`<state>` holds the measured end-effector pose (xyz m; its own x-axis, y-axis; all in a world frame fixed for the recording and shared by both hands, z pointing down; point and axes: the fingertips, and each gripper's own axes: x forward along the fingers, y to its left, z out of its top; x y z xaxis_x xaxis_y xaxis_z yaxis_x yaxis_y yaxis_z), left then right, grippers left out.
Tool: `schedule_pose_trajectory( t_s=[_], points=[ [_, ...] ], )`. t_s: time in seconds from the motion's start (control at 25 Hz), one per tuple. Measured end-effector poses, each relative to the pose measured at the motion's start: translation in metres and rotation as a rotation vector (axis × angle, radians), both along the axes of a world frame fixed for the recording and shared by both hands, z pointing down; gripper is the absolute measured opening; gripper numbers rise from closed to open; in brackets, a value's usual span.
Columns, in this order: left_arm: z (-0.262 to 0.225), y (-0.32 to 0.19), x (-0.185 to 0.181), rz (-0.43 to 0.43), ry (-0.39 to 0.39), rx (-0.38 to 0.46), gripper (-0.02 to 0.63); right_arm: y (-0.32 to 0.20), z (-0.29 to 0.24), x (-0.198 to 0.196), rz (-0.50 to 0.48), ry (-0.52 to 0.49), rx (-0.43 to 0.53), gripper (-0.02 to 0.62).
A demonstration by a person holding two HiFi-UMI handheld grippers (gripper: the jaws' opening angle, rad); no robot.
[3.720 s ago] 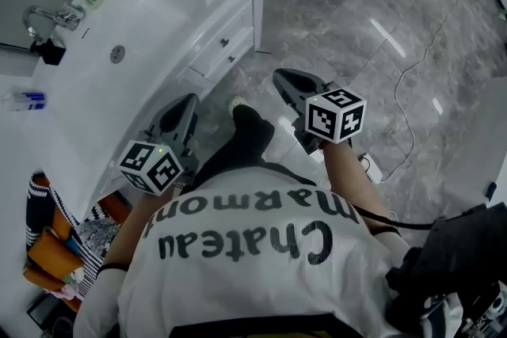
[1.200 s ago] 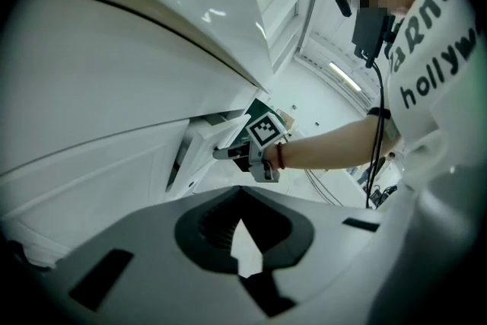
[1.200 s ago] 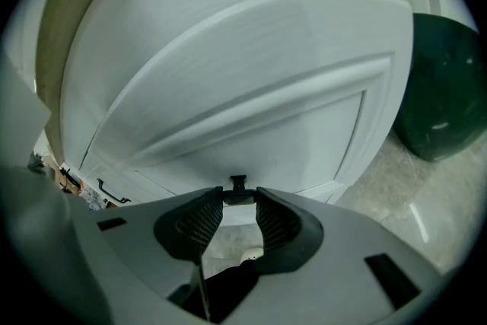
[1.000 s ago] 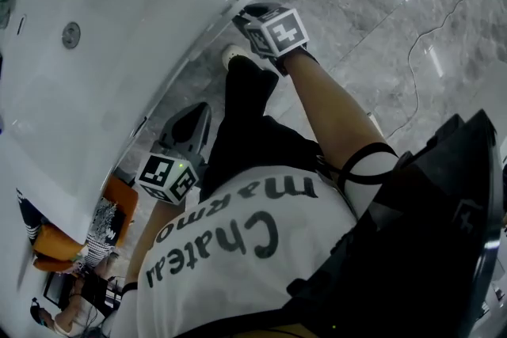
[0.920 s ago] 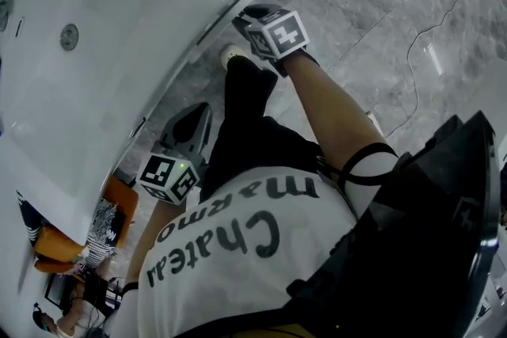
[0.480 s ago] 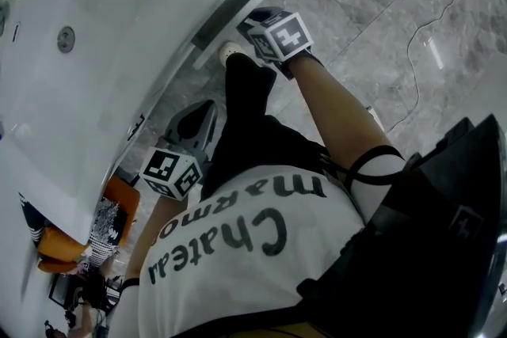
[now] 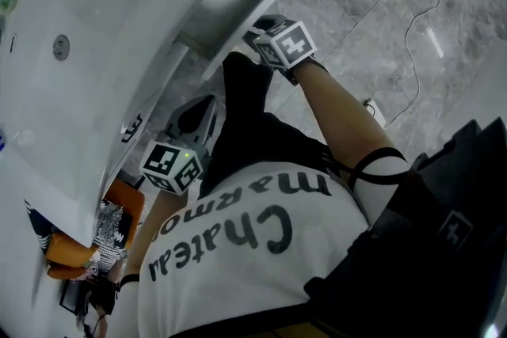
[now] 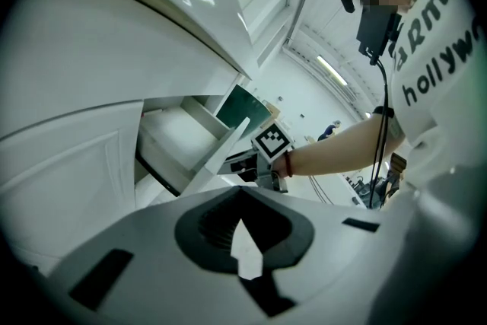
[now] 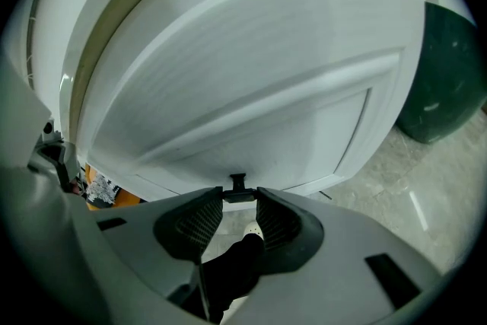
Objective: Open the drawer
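Observation:
In the head view the white drawer [image 7: 238, 5] stands pulled out from the vanity cabinet under the basin. My right gripper [image 7: 258, 29] is at the drawer's front panel [image 9: 251, 80]. In the right gripper view its jaws close from both sides on the small dark knob [image 9: 237, 183]. The right gripper [image 9: 238, 199] is shut on that knob. My left gripper [image 7: 196, 113] hangs lower, near the cabinet's side, apart from the drawer. In the left gripper view its tips [image 8: 242, 191] meet with nothing between them, and the open drawer [image 8: 190, 139] shows ahead with the right gripper [image 8: 251, 164] at its front.
The white basin top [image 7: 95, 36] overhangs the cabinet at the left. A dark green bin [image 9: 445, 80] stands on the floor to the right of the drawer. Orange things [image 7: 119, 206] sit low beside the cabinet. A thin cable [image 7: 428, 8] crosses the grey marble floor.
The drawer has slid out of the cabinet, from nearly shut to well out, with the right gripper on its knob moving back with it. The left gripper shifted only slightly.

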<state>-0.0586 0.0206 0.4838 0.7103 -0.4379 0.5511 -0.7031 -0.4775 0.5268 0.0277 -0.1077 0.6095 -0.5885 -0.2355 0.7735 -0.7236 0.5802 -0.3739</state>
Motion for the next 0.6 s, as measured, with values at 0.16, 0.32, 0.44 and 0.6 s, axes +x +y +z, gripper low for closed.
schedule_pose_trajectory(
  t_s=[0.16,0.32,0.44,0.6],
  points=[
    [-0.0026,-0.0005,-0.0003,0.003,-0.007,-0.006,-0.009,0.0,-0.002,0.0006,0.019,0.015,-0.016,0.144],
    [-0.0039,-0.0001,-0.0035,-0.008,-0.008,-0.022,-0.009,0.0025,-0.0013,0.0032,0.009,0.042,-0.03,0.143],
    [-0.003,-0.0025,-0.0051,-0.006,-0.016,-0.022,-0.009,0.0056,-0.001,0.0034,0.001,0.048,-0.035,0.143],
    [-0.0072,-0.0091,-0.0014,-0.011,-0.005,-0.007,-0.009,0.0095,0.0011,0.0084,0.003,0.055,-0.038,0.141]
  ],
)
